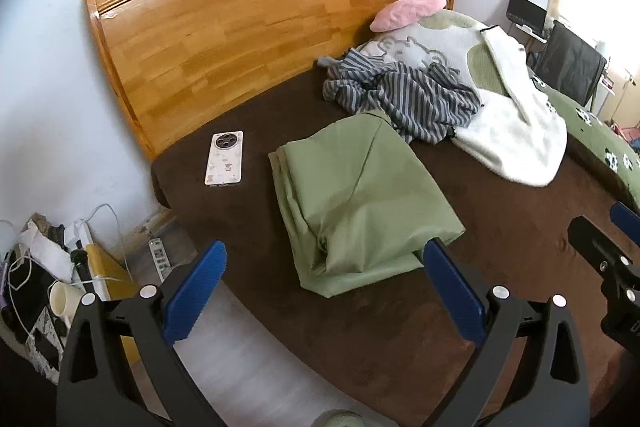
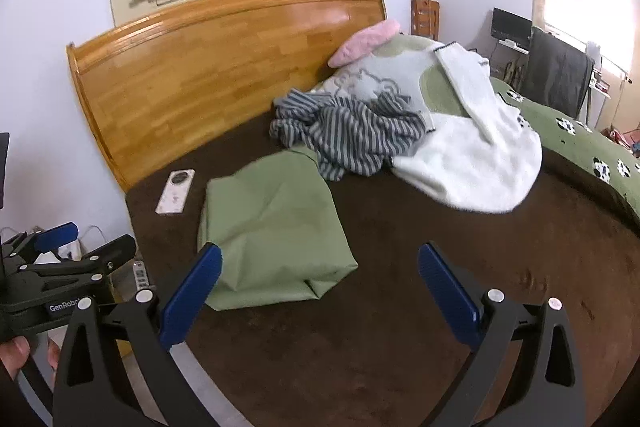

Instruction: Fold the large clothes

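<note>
Both hand-held grippers, left [image 1: 324, 291] and right [image 2: 320, 291], hover wide and empty at the bed's [image 1: 400, 327] near edge. The striped garment [image 1: 404, 95] lies crumpled far-right, beyond the folded green cloth [image 1: 360, 203]; the right is nearer.

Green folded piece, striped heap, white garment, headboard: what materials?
Green folded piece: smooth matte woven cloth, crisp creases, probably cotton. Striped heap: thin soft fabric, limp crumpled folds. White garment: fluffy fleece-like pile, fuzzy surface. Headboard: glossy varnished wood, jointed blocks, window glare.
</note>
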